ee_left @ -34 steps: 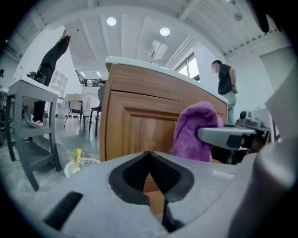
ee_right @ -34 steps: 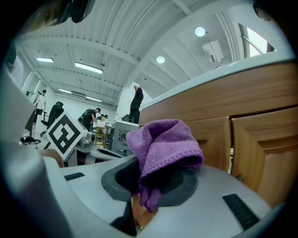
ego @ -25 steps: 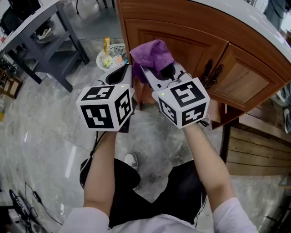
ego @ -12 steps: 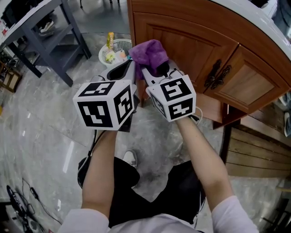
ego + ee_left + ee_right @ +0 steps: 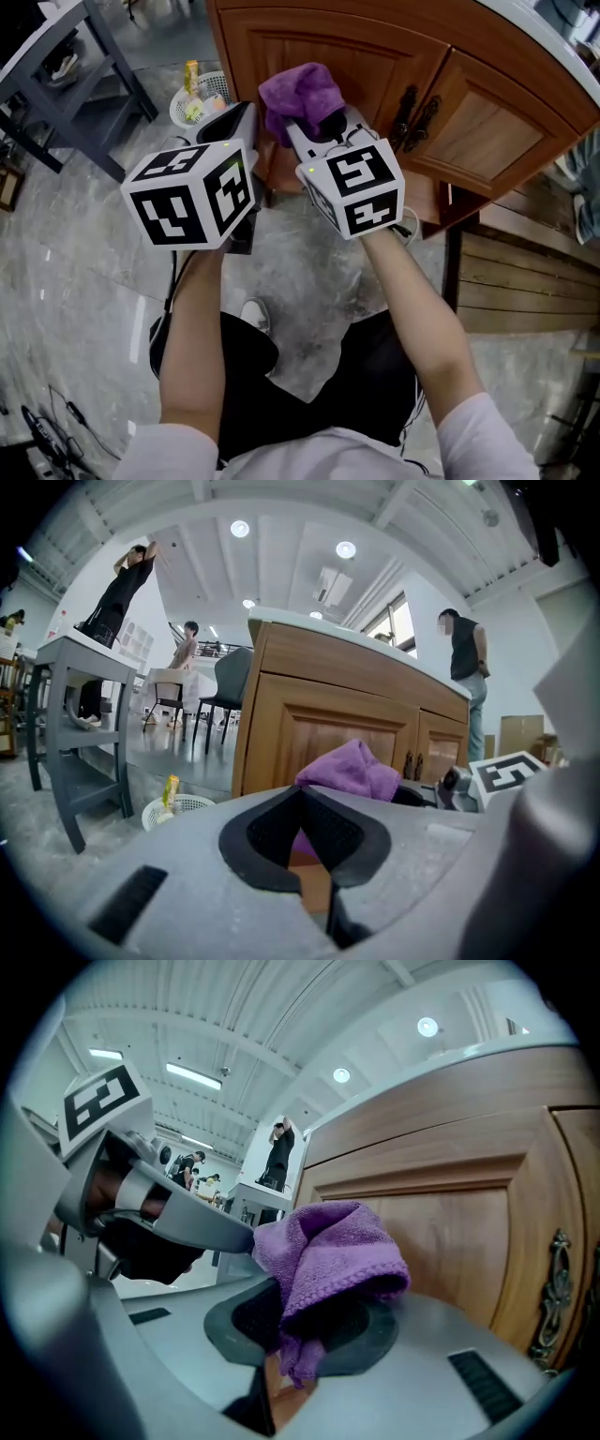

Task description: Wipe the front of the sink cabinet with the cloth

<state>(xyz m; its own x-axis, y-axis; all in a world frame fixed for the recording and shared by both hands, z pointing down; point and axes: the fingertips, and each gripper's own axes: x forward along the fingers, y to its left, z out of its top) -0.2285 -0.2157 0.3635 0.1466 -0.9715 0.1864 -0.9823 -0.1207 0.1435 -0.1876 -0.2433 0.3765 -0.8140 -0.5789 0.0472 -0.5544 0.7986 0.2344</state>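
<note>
In front of the sink cabinet [image 5: 309, 47] the person's two bare forearms reach forward, each hand holding a gripper with a marker cube. The left gripper [image 5: 239, 112] sits just off the cabinet's left corner; its own view shows the jaws drawn together with nothing between them. Beside it, closer to the cabinet's middle, the right gripper [image 5: 314, 127] has its jaws clamped on the purple cloth [image 5: 300, 94]. The cloth bunches up over the fingertips, with a short tail hanging down between them. It is held up against the cabinet's left door panel, but whether it touches the wood cannot be told. To the cloth's right, two dark handles [image 5: 412, 117] stand side by side where the cabinet's doors meet. A white basket [image 5: 197, 103] with small packets sits on the floor just left of the cabinet, and a grey table [image 5: 84, 84] stands farther left. In the left gripper view a person [image 5: 464, 667] stands at the cabinet's far right end.
</note>
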